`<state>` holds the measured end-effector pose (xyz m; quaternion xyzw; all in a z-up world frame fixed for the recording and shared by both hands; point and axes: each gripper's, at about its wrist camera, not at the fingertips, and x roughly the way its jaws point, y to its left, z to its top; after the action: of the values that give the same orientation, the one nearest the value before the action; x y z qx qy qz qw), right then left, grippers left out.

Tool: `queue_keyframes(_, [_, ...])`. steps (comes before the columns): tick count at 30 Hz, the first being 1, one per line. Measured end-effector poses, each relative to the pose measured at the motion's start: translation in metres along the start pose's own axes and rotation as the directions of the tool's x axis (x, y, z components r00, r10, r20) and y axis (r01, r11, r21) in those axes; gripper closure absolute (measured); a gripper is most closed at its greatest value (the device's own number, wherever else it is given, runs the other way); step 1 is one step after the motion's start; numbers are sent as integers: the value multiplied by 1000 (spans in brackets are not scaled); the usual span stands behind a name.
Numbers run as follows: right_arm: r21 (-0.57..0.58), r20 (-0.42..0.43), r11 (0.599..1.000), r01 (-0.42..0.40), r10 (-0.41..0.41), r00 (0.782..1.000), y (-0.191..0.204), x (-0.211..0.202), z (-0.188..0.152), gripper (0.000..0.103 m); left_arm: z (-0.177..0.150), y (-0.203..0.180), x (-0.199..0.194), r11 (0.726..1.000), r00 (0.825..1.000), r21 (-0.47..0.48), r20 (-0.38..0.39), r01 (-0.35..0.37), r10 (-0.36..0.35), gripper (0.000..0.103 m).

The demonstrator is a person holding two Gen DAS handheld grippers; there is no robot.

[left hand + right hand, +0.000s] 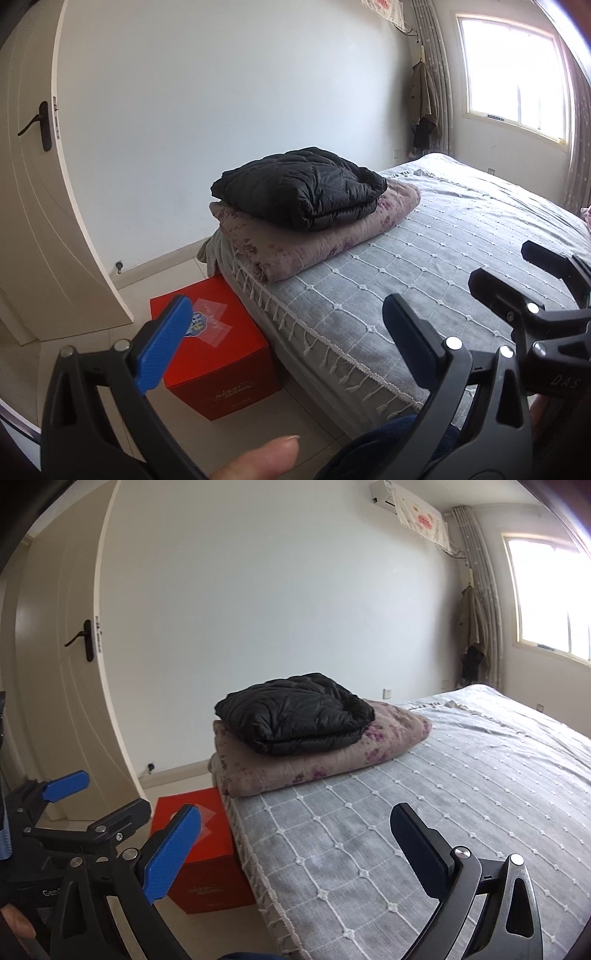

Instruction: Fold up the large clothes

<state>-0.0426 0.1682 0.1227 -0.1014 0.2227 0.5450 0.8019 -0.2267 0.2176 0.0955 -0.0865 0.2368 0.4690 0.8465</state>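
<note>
Big grey bed (461, 236) fills most of both views. At its far left corner a folded floral quilt (325, 236) carries the black puffer jacket (299, 186), already bundled, long side running across. Red box (218, 350) on the floor. Left tool (280, 343) and right tool (295, 853) both gape wide, holding nothing; jacket's well ahead, slightly left, so the left one looks nearer.

Puffer jacket (300, 187): black, quilted, slight sheen.
Folded quilt (317, 236): dusty mauve-beige with purple floral sprigs.
Bedspread (424, 266): pale grey, white stitched diamond grid, white tassel fringe.
Box (218, 354): bright red, faint gold lettering.
Left gripper (284, 339) pads: blue, textured; frame black.
Door (33, 206): cream, dark handle.
Wall (229, 85): plain white.
</note>
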Motion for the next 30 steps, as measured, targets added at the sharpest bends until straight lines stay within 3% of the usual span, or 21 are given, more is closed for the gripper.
queue_keyframes(11, [7,6,1000,-17,17,1000,0,-4,1,0,4,0,-11,999,999,-8,36,-39,39,1])
queue_keyframes(30, [1,4,1000,1,-1,1000,-1,-4,1,0,5,-2,-5,1000,1000,-15,13,-27,27,1])
